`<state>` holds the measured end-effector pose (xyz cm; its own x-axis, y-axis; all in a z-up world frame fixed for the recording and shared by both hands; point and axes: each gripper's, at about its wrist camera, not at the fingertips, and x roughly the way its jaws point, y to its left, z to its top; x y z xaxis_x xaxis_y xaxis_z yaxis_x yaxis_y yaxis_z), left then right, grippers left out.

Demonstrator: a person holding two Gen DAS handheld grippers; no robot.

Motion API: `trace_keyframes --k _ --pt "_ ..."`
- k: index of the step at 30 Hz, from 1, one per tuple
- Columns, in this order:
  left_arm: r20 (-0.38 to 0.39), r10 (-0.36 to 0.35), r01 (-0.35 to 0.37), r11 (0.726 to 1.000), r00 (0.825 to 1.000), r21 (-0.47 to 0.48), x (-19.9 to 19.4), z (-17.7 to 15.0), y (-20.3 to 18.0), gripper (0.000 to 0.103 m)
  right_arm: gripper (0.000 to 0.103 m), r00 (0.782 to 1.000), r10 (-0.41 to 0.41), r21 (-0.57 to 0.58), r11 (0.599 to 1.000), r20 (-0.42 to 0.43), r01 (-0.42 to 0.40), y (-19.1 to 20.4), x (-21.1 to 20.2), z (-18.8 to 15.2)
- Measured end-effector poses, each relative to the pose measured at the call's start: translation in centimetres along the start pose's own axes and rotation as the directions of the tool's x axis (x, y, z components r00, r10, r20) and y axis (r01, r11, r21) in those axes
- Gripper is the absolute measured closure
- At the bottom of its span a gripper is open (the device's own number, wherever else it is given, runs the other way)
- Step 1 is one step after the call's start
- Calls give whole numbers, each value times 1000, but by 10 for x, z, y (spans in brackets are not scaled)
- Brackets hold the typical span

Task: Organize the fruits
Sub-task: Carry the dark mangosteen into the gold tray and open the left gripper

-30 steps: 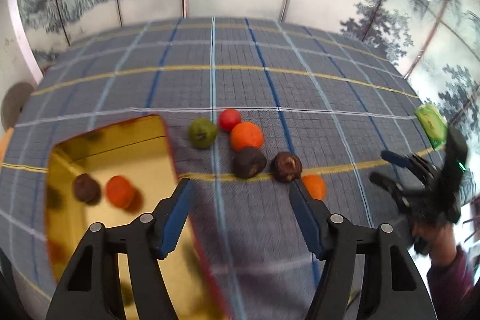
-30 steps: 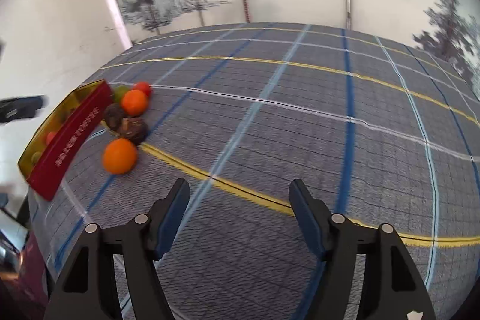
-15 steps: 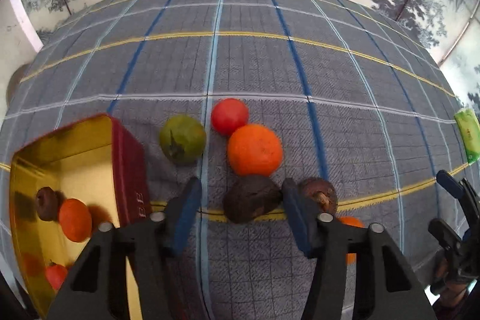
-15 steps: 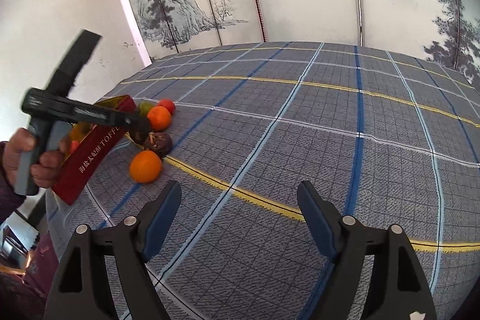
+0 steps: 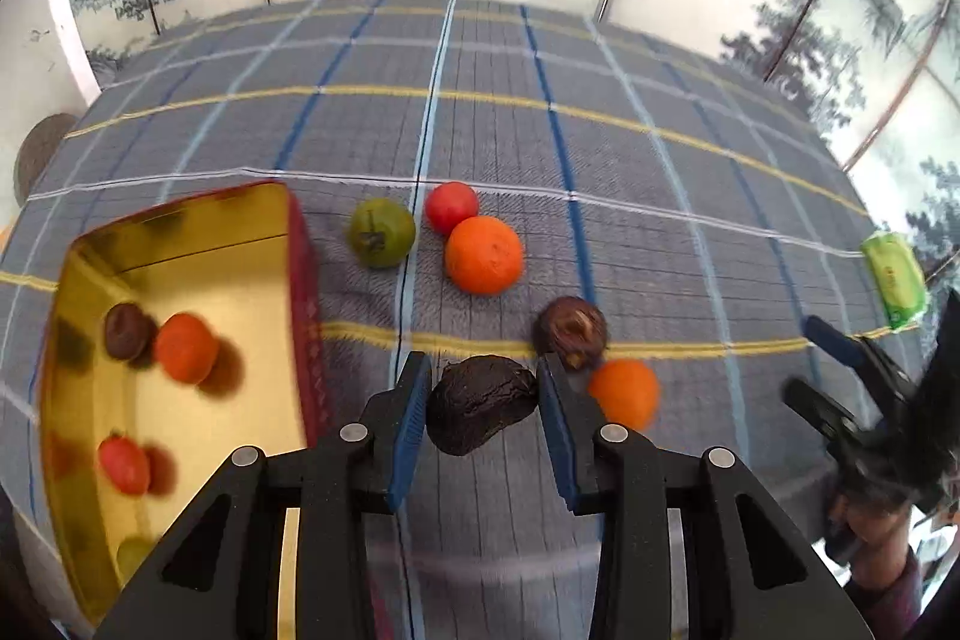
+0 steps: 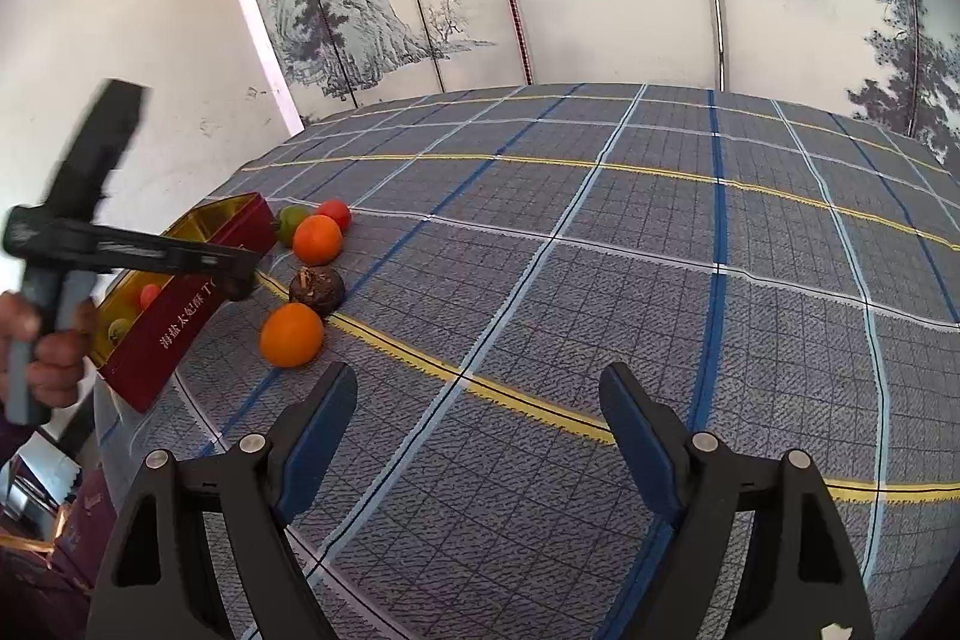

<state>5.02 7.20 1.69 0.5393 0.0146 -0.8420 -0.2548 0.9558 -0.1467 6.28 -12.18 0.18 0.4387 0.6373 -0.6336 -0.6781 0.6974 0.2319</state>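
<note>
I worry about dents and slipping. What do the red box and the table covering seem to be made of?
The red box looks like thin metal tin: its glossy gold inside mirrors the fruit, and the outside is printed red. The table covering looks like woven plaid cloth, matte, with a visible weave, so probably not slippery.

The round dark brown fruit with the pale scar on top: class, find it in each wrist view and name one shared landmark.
Left wrist view: the round dark brown fruit lies right of centre, on the yellow stripe.
Right wrist view: the same fruit lies left of centre.
Shared landmark: the small orange fruit lying right beside it.
</note>
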Motion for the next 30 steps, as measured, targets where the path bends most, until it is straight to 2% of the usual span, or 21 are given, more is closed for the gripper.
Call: trace_keyframes --k 6,13,20,30 --pt "60 7 -7 1000 998 -5 -43 -22 8 66 23 1000 -16 7 1000 -18 16 -1 4 1" --pt "135 82 -81 997 988 -7 -76 -40 25 66 17 999 -37 11 999 -35 38 -1 8 2" --pt "165 144 -143 990 976 -13 -83 -50 41 66 16 996 -61 14 998 -57 62 -1 11 1" --pt "123 179 -175 984 976 -39 -68 -59 68 66 14 993 -85 12 996 -81 86 -2 14 2"
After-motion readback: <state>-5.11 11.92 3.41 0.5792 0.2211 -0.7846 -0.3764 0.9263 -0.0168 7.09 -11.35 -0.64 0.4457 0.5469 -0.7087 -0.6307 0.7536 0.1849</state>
